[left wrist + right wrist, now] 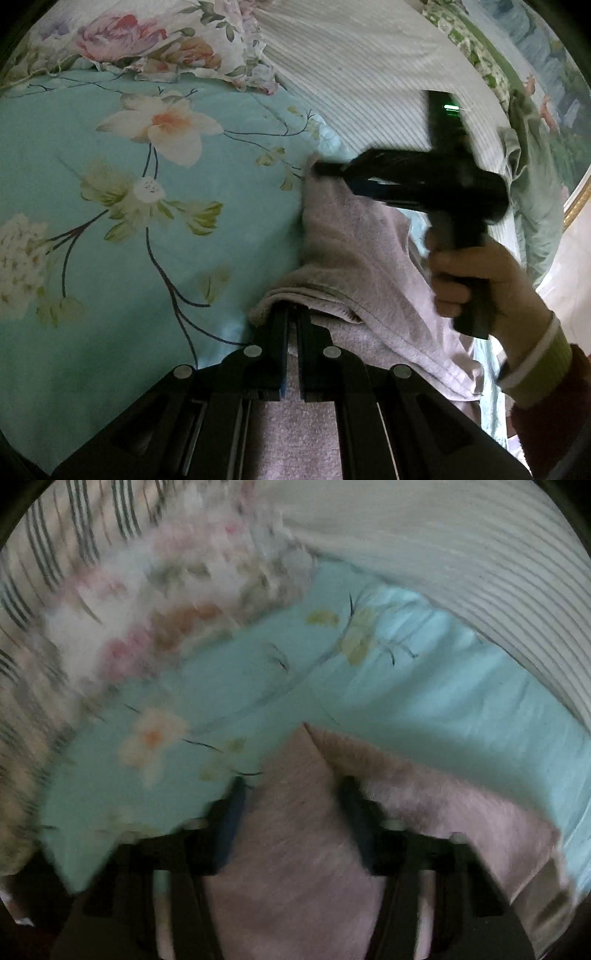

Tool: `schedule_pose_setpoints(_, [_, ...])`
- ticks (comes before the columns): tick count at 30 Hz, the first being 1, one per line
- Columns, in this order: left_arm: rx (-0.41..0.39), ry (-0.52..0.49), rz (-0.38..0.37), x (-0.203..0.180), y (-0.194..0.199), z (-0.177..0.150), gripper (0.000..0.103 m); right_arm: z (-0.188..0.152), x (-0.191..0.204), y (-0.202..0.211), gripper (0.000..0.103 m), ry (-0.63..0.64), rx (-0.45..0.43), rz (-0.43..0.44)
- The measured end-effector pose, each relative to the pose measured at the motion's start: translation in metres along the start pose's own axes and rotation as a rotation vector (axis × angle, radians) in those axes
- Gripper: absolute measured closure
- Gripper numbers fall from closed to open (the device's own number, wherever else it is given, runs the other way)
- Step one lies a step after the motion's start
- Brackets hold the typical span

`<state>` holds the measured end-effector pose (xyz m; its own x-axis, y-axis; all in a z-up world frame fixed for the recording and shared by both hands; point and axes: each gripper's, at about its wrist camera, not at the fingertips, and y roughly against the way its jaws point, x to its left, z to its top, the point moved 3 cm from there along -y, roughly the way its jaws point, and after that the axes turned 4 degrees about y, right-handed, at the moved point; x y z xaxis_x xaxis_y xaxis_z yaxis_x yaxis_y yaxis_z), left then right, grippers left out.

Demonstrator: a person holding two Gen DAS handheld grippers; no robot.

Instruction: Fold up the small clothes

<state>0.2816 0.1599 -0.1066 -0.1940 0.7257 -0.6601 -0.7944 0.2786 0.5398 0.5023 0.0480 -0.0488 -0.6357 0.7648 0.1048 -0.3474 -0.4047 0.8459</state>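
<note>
Left gripper (291,332) sits pinched down on the near folded edge of the pink cloth (354,236), fingers nearly together with cloth between them, so it's holding that edge. Ahead and to its right, the right gripper (321,169) reaches in at the cloth's far corner, held by a bare hand (480,280) with a light green cuff. In the left wrist view its tips look close together at the corner, but the right wrist view, badly motion-blurred, shows the fingers (231,812) spread wide with pink cloth lying between them, so I'd call it spread and not gripping. The cloth itself lies mostly doubled over, running from under the left gripper forward and right. Risks as I judge them: with only one corner really held, the far corner could slip and the fold spring back or land crooked; the blur suggests quick movement, which could drag the layers out of line; terry fabric may also bunch at the pinched edge. Surface is a bed with a teal floral sheet (110,192), soft, so nothing presses flat easily. Beyond the grippers, a floral pillow (155,40) lies to the left and a white ribbed blanket (369,74) to the right. Room is dim; a painted scene in a gilt frame (578,199) shows far right.
</note>
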Motion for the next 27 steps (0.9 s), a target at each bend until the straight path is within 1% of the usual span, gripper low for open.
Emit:
schedule_pose_setpoints(1, [-0.003, 0.004, -0.006, 0.001, 0.0, 0.0, 0.1, 0.001, -0.003, -0.001, 0.096, -0.01, -0.013, 0.016])
schedule_pose_setpoints(2, [-0.005, 0.006, -0.009, 0.002, 0.0, 0.0, 0.1, 0.002, -0.006, 0.0, 0.096, -0.04, -0.045, 0.049])
schedule_pose_setpoints(3, [-0.01, 0.011, -0.012, 0.003, 0.002, -0.001, 0.1, 0.005, -0.012, 0.007, 0.096, -0.097, -0.113, 0.08])
schedule_pose_setpoints(4, [-0.016, 0.016, -0.015, 0.004, 0.002, -0.001, 0.1, 0.006, -0.018, 0.01, 0.096, -0.148, -0.151, 0.103])
schedule_pose_setpoints(6, [-0.019, 0.025, -0.019, 0.006, 0.002, -0.001, 0.101, 0.003, -0.031, 0.007, 0.097, -0.253, -0.192, 0.134])
schedule_pose_setpoints(8, [-0.017, 0.039, -0.031, 0.008, 0.003, 0.0, 0.101, -0.002, -0.042, -0.002, 0.094, -0.34, -0.186, 0.194])
schedule_pose_setpoints(9, [-0.016, 0.044, -0.036, 0.01, 0.006, -0.001, 0.101, -0.007, -0.046, 0.001, 0.092, -0.372, -0.185, 0.205])
schedule_pose_setpoints(10, [-0.016, 0.051, -0.044, 0.011, 0.006, -0.001, 0.101, -0.012, -0.044, 0.009, 0.089, -0.378, -0.189, 0.183])
schedule_pose_setpoints(11, [-0.015, 0.057, -0.048, 0.011, 0.006, 0.0, 0.101, -0.018, -0.042, 0.022, 0.084, -0.372, -0.204, 0.146])
schedule_pose_setpoints(12, [-0.015, 0.061, -0.051, 0.012, 0.007, 0.0, 0.101, -0.023, -0.035, 0.037, 0.083, -0.357, -0.228, 0.12])
schedule_pose_setpoints(13, [-0.013, 0.064, -0.051, 0.011, 0.007, 0.0, 0.101, -0.033, -0.026, 0.055, 0.083, -0.34, -0.263, 0.122])
schedule_pose_setpoints(14, [-0.01, 0.066, -0.052, 0.011, 0.008, 0.0, 0.101, -0.045, -0.014, 0.07, 0.078, -0.33, -0.295, 0.157])
schedule_pose_setpoints(15, [-0.005, 0.069, -0.053, 0.012, 0.01, 0.0, 0.101, -0.063, -0.002, 0.085, 0.068, -0.327, -0.303, 0.207])
schedule_pose_setpoints(16, [0.001, 0.077, -0.048, 0.012, 0.012, -0.001, 0.101, -0.076, 0.007, 0.093, 0.064, -0.332, -0.298, 0.234])
schedule_pose_setpoints(18, [0.001, 0.097, -0.038, 0.013, 0.02, -0.003, 0.101, -0.105, 0.028, 0.1, 0.063, -0.332, -0.285, 0.288])
schedule_pose_setpoints(20, [-0.004, 0.104, 0.003, 0.015, 0.033, -0.005, 0.095, -0.135, 0.047, 0.097, 0.063, -0.337, -0.251, 0.327])
schedule_pose_setpoints(21, [-0.014, 0.104, 0.044, 0.017, 0.041, -0.008, 0.082, -0.147, 0.055, 0.091, 0.063, -0.344, -0.228, 0.343])
schedule_pose_setpoints(22, [-0.035, 0.103, 0.09, 0.02, 0.052, -0.013, 0.074, -0.152, 0.059, 0.084, 0.063, -0.346, -0.214, 0.345])
schedule_pose_setpoints(23, [-0.044, 0.101, 0.1, 0.021, 0.058, -0.015, 0.073, -0.156, 0.063, 0.076, 0.062, -0.345, -0.205, 0.345])
schedule_pose_setpoints(25, [-0.052, 0.088, 0.122, 0.026, 0.07, -0.02, 0.071, -0.157, 0.061, 0.057, 0.062, -0.383, -0.198, 0.334])
schedule_pose_setpoints(26, [-0.048, 0.084, 0.127, 0.027, 0.071, -0.022, 0.071, -0.156, 0.059, 0.053, 0.062, -0.403, -0.211, 0.326])
schedule_pose_setpoints(27, [-0.041, 0.087, 0.122, 0.03, 0.072, -0.023, 0.071, -0.153, 0.054, 0.051, 0.062, -0.425, -0.244, 0.315])
